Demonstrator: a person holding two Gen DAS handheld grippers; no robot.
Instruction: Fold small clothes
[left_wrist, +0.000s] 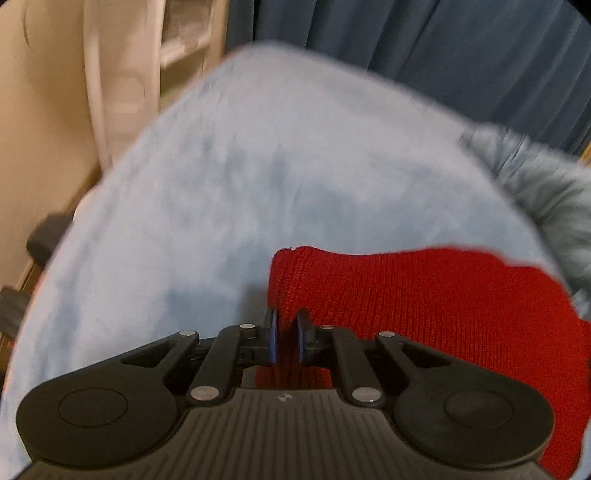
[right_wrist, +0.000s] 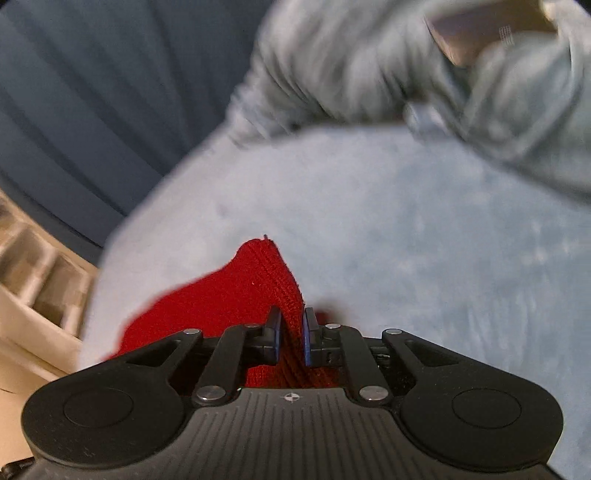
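surface: pale blue fluffy blanket (left_wrist: 258, 177), spread flat, the red garment laid on it
garment: red ribbed knit cloth (left_wrist: 424, 295), pinched at two near edge points
step: edges to be lifted evenly, kept taut, folded away from the holder
left gripper (left_wrist: 287, 338): nearly closed on knit, angled steeply down
right gripper (right_wrist: 292, 338): nearly closed on knit, angled down

Red knit garment (left_wrist: 443, 306): cut off at right edge; near end hidden under the tongs' body.
Grey fabric heap (right_wrist: 369, 66): motion-blurred, kind unclear.
Pale shelving (left_wrist: 122, 85): blurred, contents unreadable.
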